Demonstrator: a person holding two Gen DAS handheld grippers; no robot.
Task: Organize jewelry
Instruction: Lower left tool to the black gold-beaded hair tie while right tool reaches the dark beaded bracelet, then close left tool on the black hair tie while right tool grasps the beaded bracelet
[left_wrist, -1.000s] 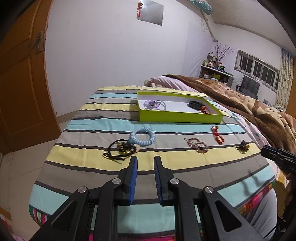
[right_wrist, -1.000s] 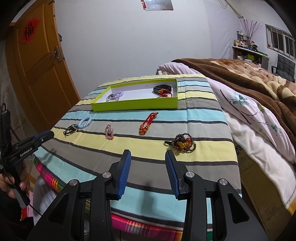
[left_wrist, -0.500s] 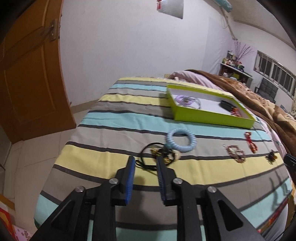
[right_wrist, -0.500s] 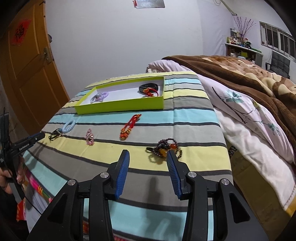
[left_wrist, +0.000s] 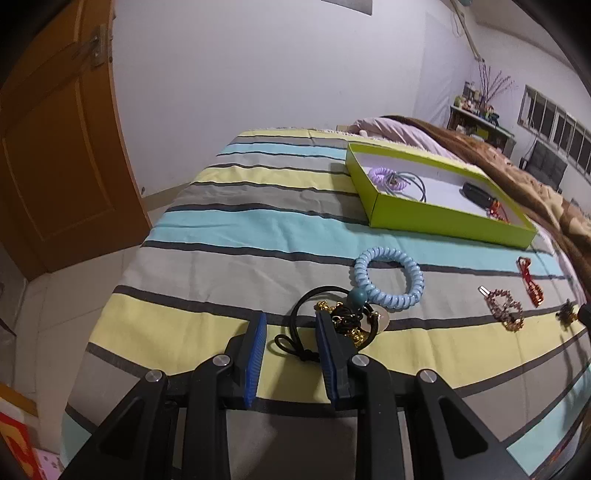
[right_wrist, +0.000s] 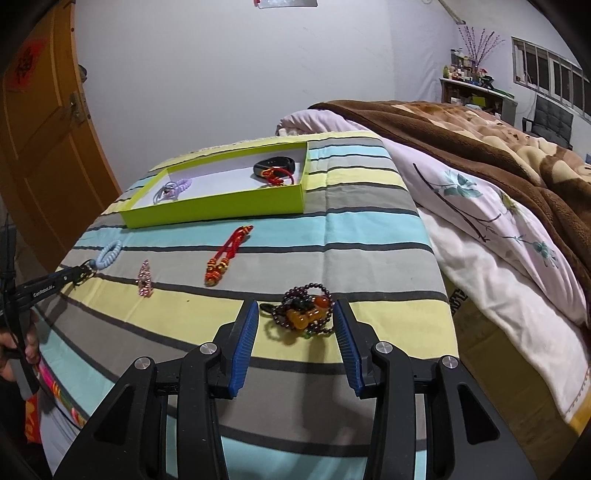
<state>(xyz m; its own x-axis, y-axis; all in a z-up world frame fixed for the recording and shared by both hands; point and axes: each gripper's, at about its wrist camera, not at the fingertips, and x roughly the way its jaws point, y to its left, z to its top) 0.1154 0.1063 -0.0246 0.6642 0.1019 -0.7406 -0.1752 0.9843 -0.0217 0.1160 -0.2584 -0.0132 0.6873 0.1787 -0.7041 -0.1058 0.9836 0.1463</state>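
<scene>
Here the dark bead bracelet (right_wrist: 303, 314) lies on the striped bed cover (right_wrist: 369, 236), between the spread right claw (right_wrist: 293, 325), untouched. The black cord charm (left_wrist: 325, 325) sits between the spread left claw (left_wrist: 290, 332); beyond both, the green box (right_wrist: 221, 206).
</scene>
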